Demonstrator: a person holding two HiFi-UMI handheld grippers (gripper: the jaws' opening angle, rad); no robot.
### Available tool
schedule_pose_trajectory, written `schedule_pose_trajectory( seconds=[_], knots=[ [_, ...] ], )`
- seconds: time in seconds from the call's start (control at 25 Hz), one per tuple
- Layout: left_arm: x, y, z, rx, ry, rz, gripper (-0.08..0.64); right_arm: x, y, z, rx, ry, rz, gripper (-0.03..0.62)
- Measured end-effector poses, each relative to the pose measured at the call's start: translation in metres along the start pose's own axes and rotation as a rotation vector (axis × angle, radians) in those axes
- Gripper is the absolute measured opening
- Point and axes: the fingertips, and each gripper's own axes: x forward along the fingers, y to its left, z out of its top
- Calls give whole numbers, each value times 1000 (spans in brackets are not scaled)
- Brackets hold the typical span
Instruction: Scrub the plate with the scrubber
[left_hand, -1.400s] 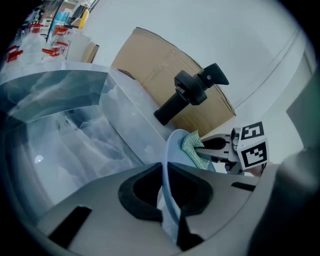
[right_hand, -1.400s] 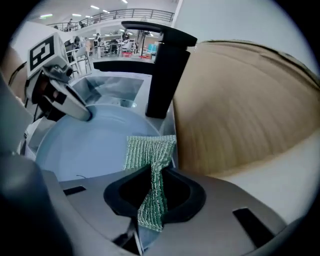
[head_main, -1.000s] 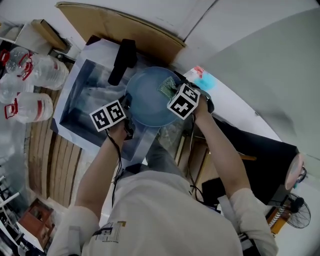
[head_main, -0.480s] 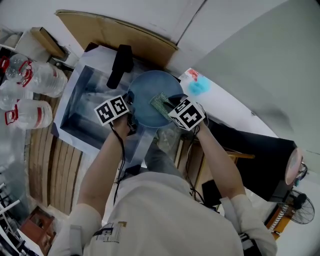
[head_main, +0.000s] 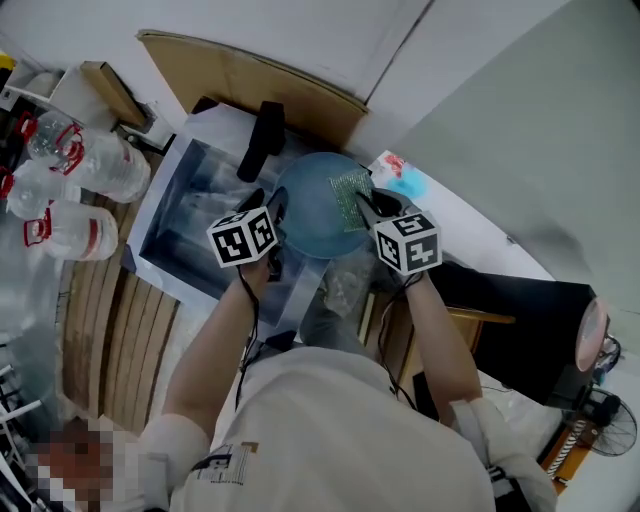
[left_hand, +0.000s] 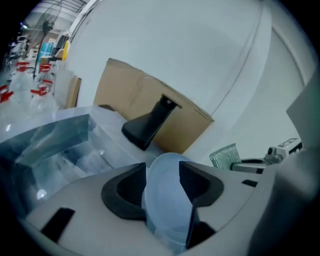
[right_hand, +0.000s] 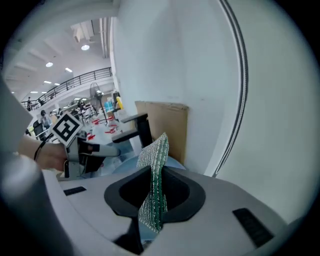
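The left tongs (left_hand: 162, 174) are being held wide apart, the jaws having just been opening. The edge of the pale blue plate (left_hand: 167, 205) is being kept in the gap between them; whether the pads are being pressed against it cannot be told. The right tongs (right_hand: 152, 174) are being kept clenched on the green mesh scrubber (right_hand: 156, 147), which is being held upright with its upper end sticking out above the jaws.

In the head view the scrubber is being shown over the right part of the plate's face. The plate is being held tilted between the two tongs, over the right-hand edge of the sink (head_main: 170, 225). Both tongs are being pointed downward, one at each side of the plate.

A black tap (head_main: 262, 135) is being seen just beyond the plate, at the back of the sink, and a cardboard sheet (head_main: 240, 70) is being leaned against the white wall behind it. Several water bottles (head_main: 95, 165) with red tops are being kept to the left of the sink, beside wooden slats (head_main: 100, 330). On the white surface (head_main: 470, 235) to the right, a small blue item (head_main: 407, 183) is lying near the plate.
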Motion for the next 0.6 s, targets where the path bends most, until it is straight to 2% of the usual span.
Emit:
schedule_pose_trajectory(
  seconds=[0.08,0.2,0.4,0.6],
  knots=[
    [-14,-17,15,65,-28,-58,221,-18,-3,21,-8,-70,-62,78],
    [-40,-32,44,176,-86,-91,210,-43,2,53,-15,-184,-120,78],
    [-90,-57,91,400,-190,-79,158,-91,19,107,-36,-374,-160,80],
    [-133,-78,117,601,-260,-63,129,-159,26,156,-45,-571,-231,80]
  ],
)
